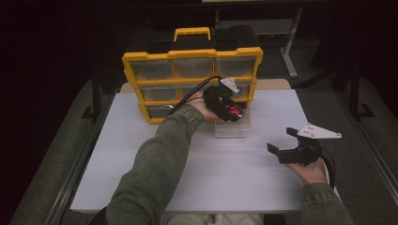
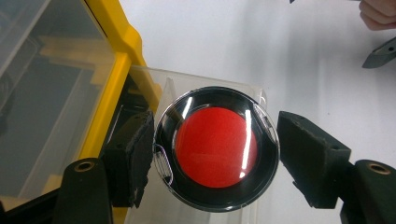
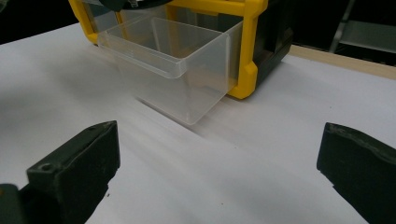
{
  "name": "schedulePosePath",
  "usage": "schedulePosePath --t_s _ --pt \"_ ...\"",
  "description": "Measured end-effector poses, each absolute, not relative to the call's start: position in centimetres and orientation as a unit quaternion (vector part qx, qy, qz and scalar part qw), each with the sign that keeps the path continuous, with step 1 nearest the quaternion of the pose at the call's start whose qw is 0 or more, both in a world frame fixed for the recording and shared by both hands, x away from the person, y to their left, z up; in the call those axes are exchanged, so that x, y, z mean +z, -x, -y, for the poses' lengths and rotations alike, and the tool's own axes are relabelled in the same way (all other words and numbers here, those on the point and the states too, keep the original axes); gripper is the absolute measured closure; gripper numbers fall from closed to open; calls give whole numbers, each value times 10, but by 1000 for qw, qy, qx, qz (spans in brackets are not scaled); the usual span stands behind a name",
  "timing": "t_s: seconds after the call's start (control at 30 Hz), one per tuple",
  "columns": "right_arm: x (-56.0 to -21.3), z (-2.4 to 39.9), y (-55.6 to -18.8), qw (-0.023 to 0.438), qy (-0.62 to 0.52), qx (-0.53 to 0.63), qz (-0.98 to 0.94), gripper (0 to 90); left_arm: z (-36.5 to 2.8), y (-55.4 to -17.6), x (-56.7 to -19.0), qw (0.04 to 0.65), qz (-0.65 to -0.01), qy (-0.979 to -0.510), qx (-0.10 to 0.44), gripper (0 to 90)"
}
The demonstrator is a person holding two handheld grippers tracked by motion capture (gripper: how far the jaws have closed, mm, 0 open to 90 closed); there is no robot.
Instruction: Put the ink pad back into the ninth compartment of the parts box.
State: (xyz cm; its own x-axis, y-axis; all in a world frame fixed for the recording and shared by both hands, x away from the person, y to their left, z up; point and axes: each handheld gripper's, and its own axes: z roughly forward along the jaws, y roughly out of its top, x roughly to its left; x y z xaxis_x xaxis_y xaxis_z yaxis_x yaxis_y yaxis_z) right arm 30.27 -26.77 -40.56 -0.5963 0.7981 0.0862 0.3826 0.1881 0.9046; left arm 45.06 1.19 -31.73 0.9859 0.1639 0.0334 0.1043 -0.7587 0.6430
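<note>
A round black case with a red disc under a clear lid sits between the jaws of my left gripper, which is shut on its rim. In the high view the left gripper holds the case just above a clear plastic drawer pulled out of the yellow organizer. The drawer's rim lies right beneath the case. My right gripper rests low over the table at the right, open with nothing between its jaws. From the right gripper view the drawer looks empty.
The organizer stands upright at the table's far side, with several clear-fronted drawers and a yellow handle. The white tabletop stretches in front of it. The other hand and a jaw tip show at the left gripper view's top right.
</note>
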Motion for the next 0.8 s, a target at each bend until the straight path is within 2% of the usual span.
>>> schedulePosePath --t_s 0.13,0.5,0.73,0.8 --pt "-406 268 -303 209 -396 496 -744 0 -10 -457 -323 333 -88 -938 47 294" --pt "-406 267 -303 207 -394 496 -745 0 -7 -458 -327 325 -81 -941 48 285" --pt "-406 267 -303 207 -396 496 -745 0 -7 -449 -322 327 -67 -942 36 124" --pt "-406 267 -303 207 -396 495 -745 0 -9 -443 -318 333 -62 -940 35 40"
